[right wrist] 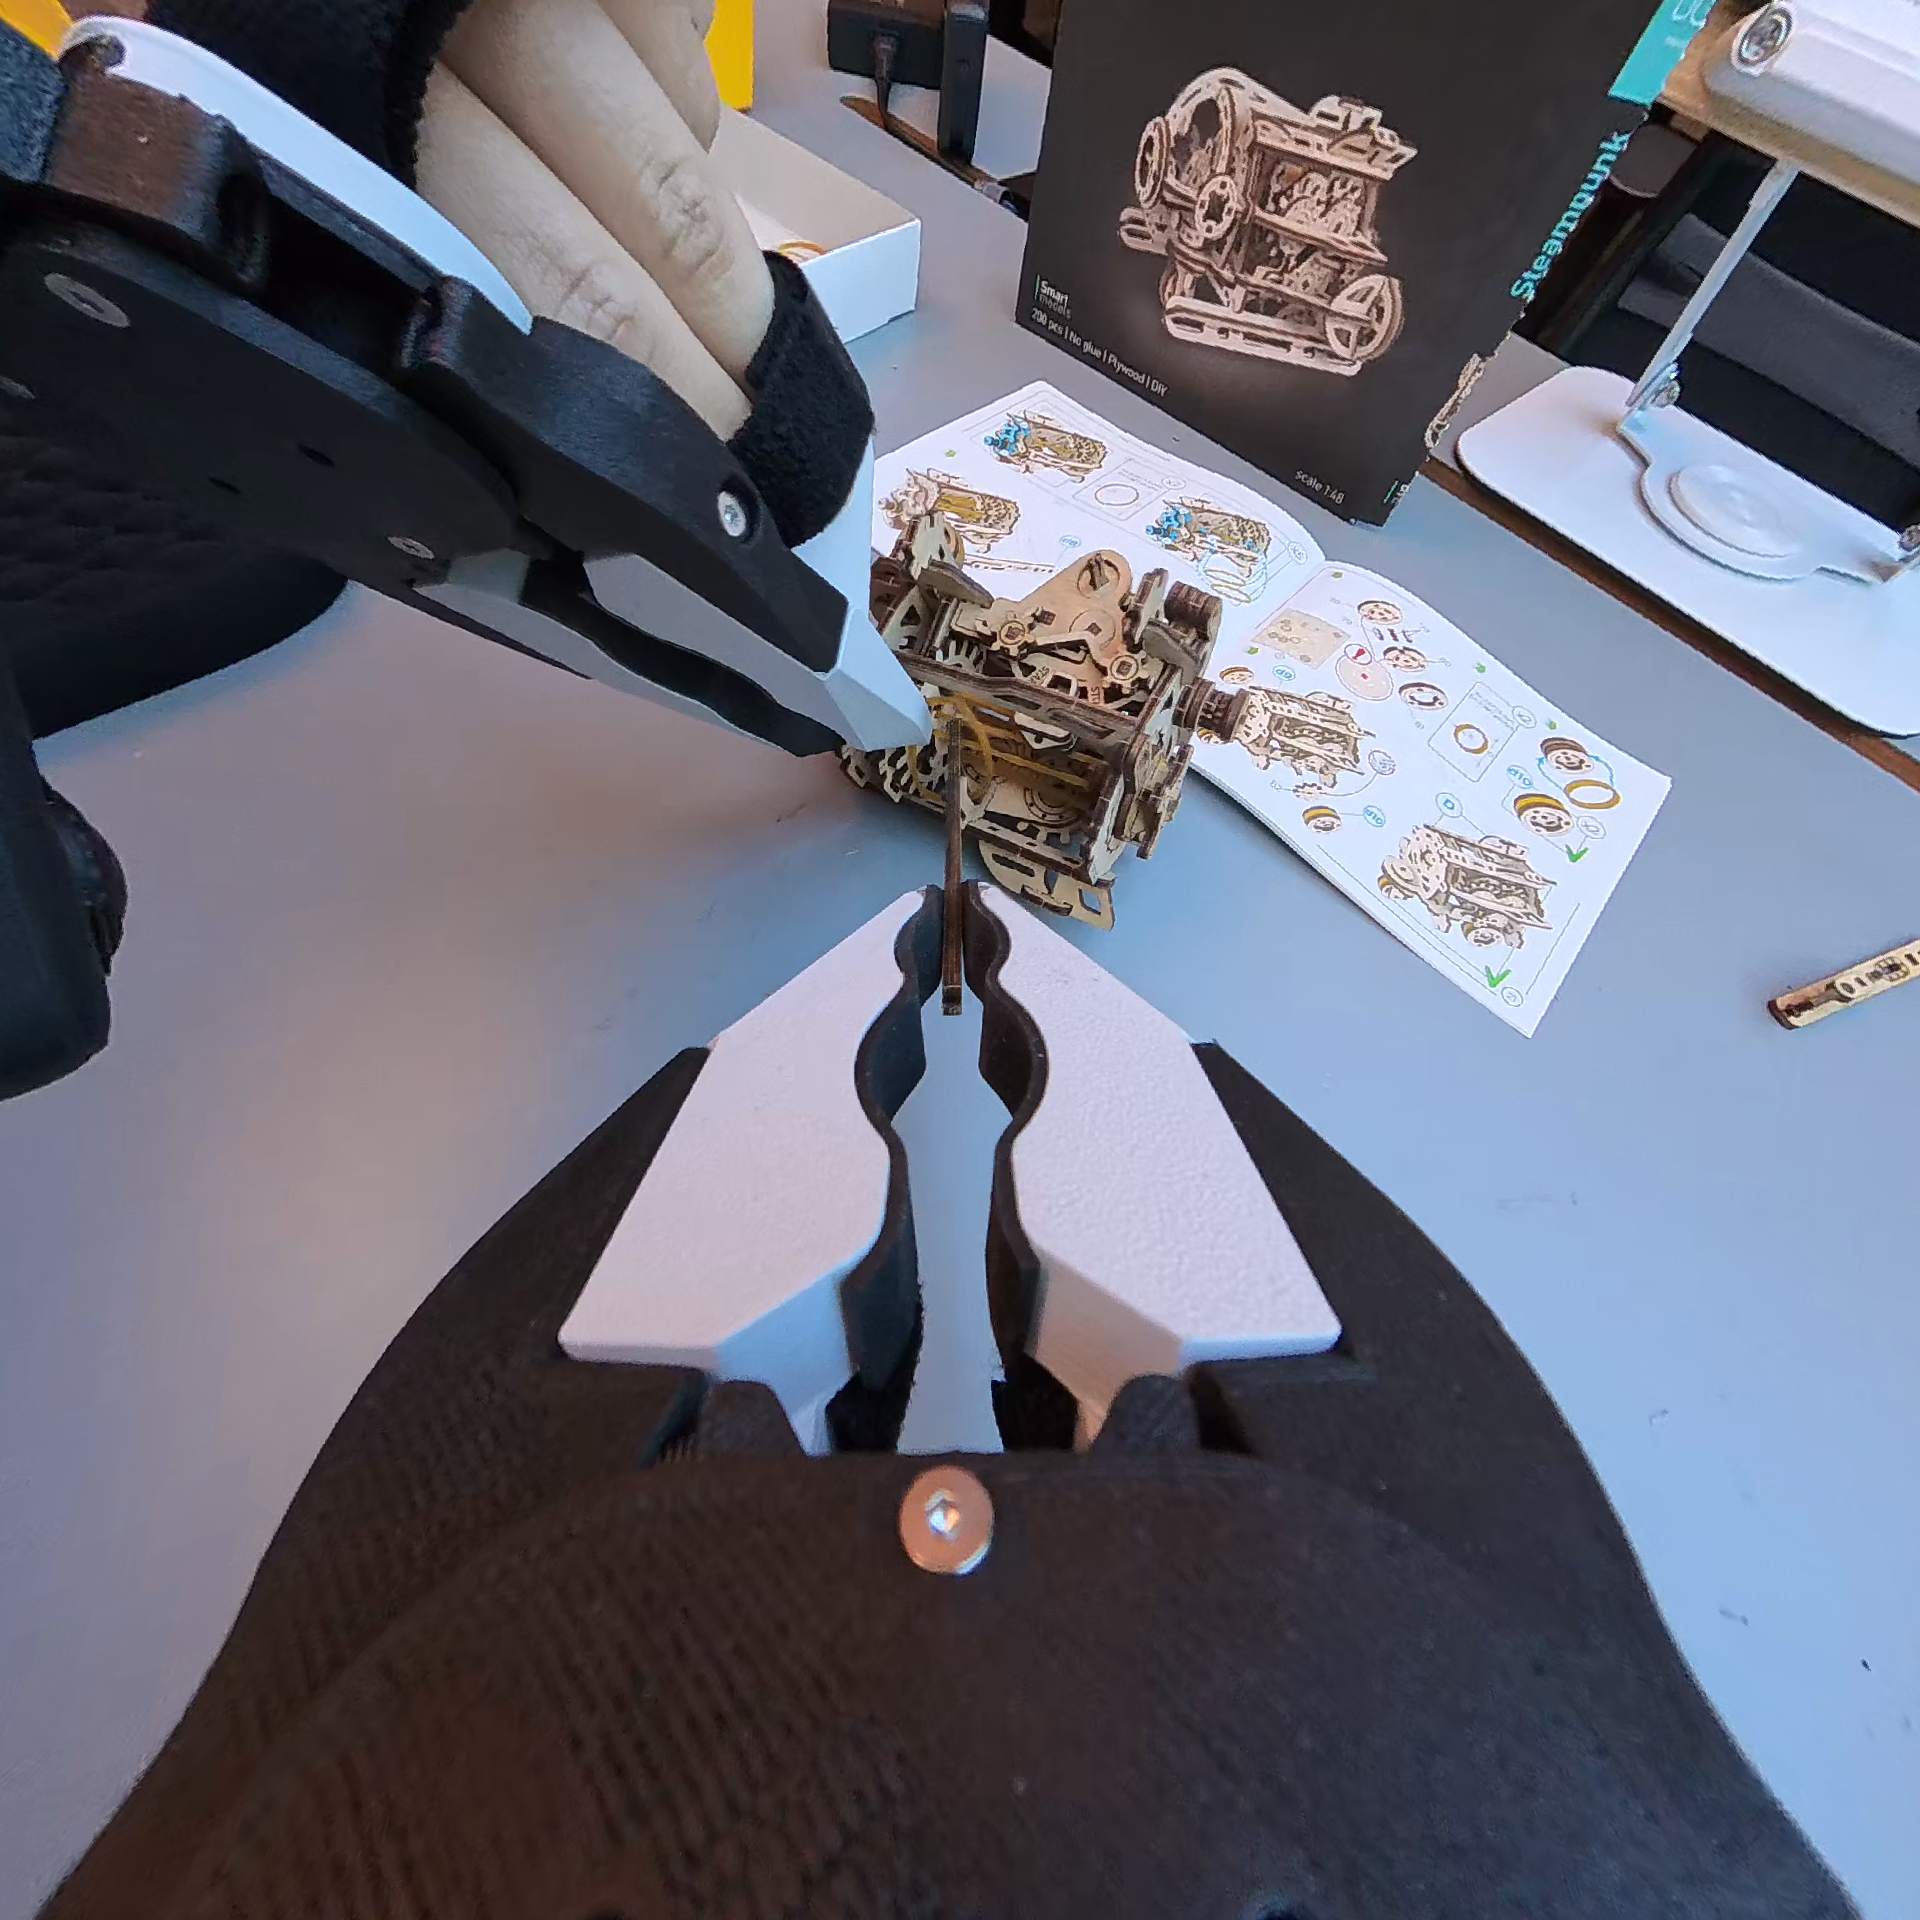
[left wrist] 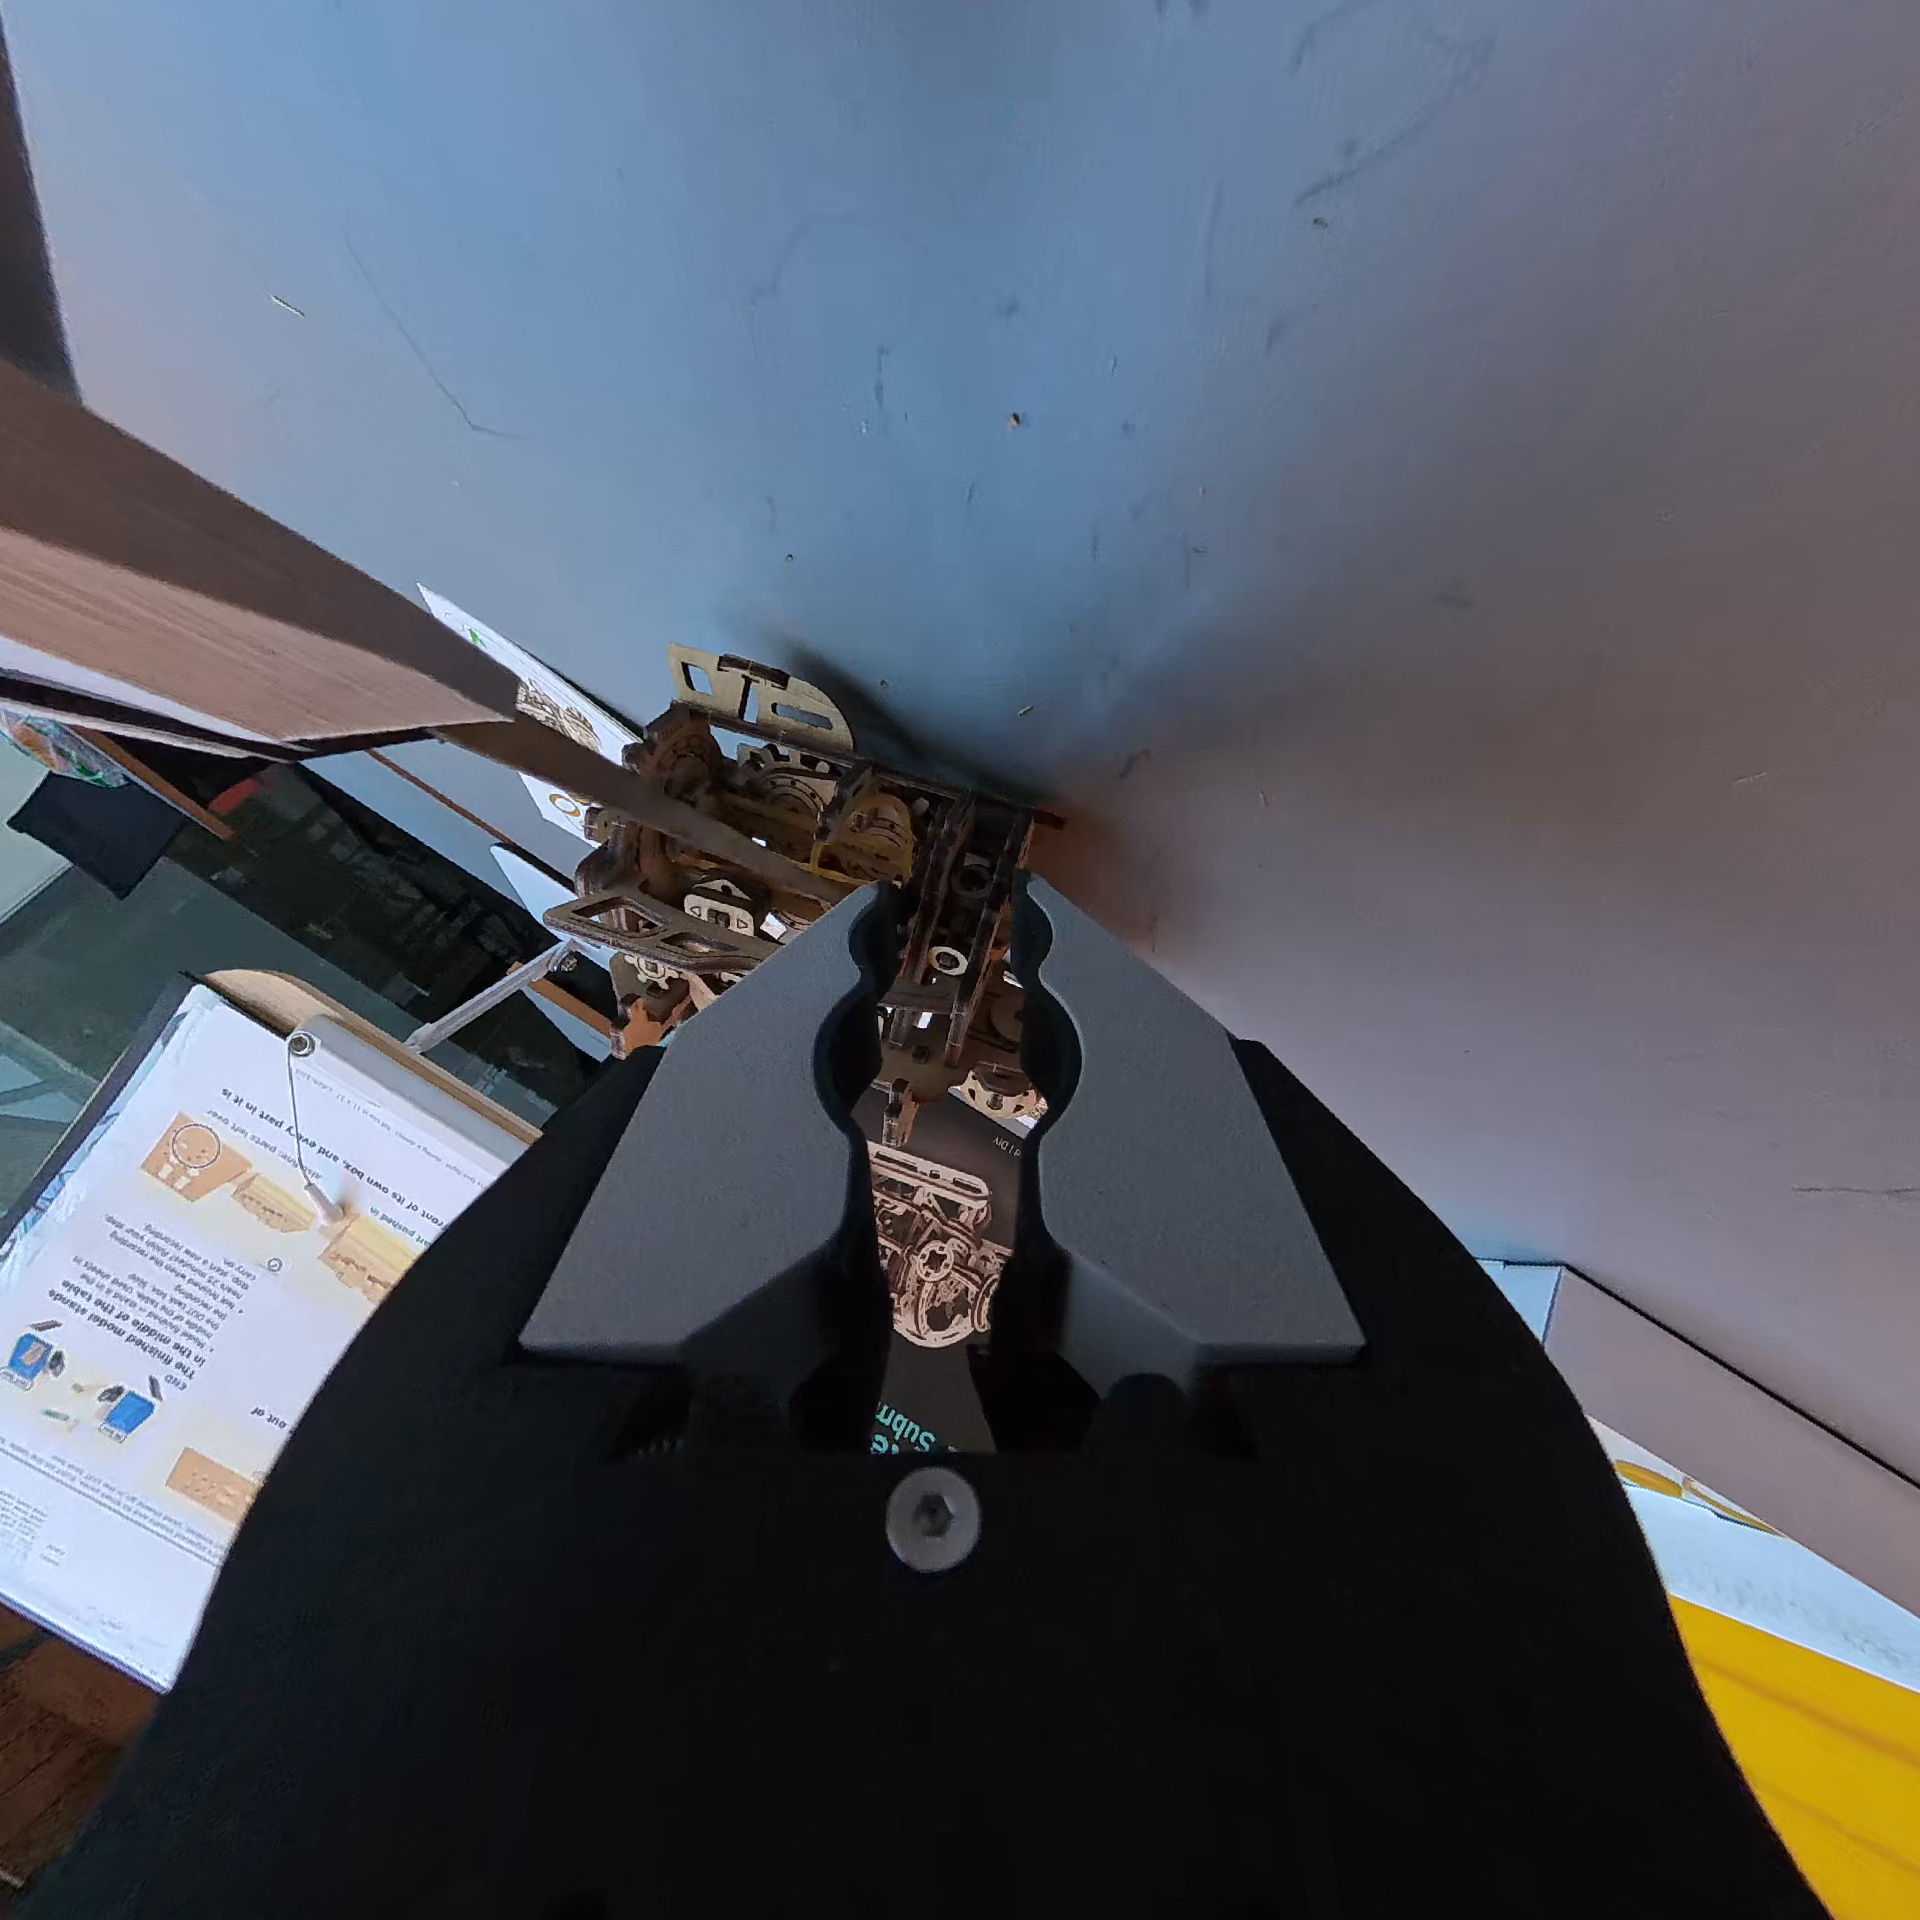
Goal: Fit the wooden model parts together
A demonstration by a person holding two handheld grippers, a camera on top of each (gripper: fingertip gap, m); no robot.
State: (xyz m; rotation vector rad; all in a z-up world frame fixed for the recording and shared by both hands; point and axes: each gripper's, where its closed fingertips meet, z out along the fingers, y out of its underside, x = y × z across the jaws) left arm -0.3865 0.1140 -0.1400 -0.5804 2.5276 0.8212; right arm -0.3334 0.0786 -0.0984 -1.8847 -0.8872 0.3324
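Note:
The partly built wooden model [right wrist: 1049,717] stands on the grey table [right wrist: 416,1039], full of gears and with a yellow rubber band. My left gripper [right wrist: 883,717] comes in from the upper left and is shut on the model's near frame. In the left wrist view the model [left wrist: 769,831] sits at the fingertips of the left gripper [left wrist: 951,914], with a frame bar between them. My right gripper [right wrist: 953,914] is shut on a thin flat wooden part [right wrist: 953,831], seen edge-on, whose far end touches the model's side. That part also crosses the left wrist view [left wrist: 312,644] from the left.
An open instruction booklet [right wrist: 1382,727] lies behind the model. The dark kit box [right wrist: 1299,239] stands farther back. A white stand base [right wrist: 1714,499] is at the right, a loose wooden strip [right wrist: 1849,982] on the table, a white tray [right wrist: 842,260] behind the left hand. Some 8 cm of space lies between my two pairs of fingers.

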